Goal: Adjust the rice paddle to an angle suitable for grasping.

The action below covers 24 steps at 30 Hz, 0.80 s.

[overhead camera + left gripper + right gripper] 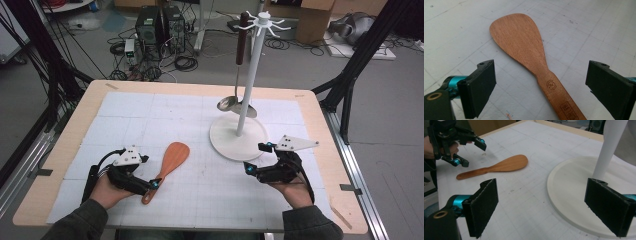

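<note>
Our left gripper [539,85] has pads [481,87] spread wide, nothing clamped, straddling the wooden rice paddle's [524,47] handle near the mat's front-left. Long axis runs front-to-back, blade ahead. Right gripper [254,157] also released, well apart by the rack base [220,137], so left's nearer.

floor: grey [395,125], cables far past the grippers | computer towers [161,30] far ahead | cardboard box [315,17] ahead right | black frame legs [350,85] at both sides
</note>
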{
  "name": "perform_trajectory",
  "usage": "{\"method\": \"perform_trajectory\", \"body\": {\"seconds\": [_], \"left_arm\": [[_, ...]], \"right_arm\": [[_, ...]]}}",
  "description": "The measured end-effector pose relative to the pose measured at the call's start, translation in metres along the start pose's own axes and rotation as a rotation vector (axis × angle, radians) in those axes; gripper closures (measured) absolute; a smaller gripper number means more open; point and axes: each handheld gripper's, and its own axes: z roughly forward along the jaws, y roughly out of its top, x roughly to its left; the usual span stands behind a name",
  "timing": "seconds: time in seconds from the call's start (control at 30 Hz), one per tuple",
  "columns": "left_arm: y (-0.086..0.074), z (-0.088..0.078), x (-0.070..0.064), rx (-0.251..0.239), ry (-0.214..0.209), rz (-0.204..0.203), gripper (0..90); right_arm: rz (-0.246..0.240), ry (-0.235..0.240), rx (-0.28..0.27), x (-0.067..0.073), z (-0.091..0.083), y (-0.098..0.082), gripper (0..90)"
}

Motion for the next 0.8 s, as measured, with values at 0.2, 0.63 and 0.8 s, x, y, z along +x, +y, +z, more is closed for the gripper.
{"method": "perform_trajectory", "body": {"seconds": [0.2,0.63,0.8], "left_arm": [[-0.001,0.001,-0.001,0.005,-0.009,-0.003,11.9],[-0.005,0.008,-0.001,0.046,-0.038,0.006,22.2],[-0.006,0.01,-0.001,0.062,-0.057,0.008,27.6]], "right_arm": [[0.001,-0.015,0.001,0.0,0.001,-0.004,9.8],[0.018,-0.042,0.004,0.001,0.003,-0.009,1.5],[0.022,-0.048,0.009,0.0,0.003,-0.01,1.5]]}}
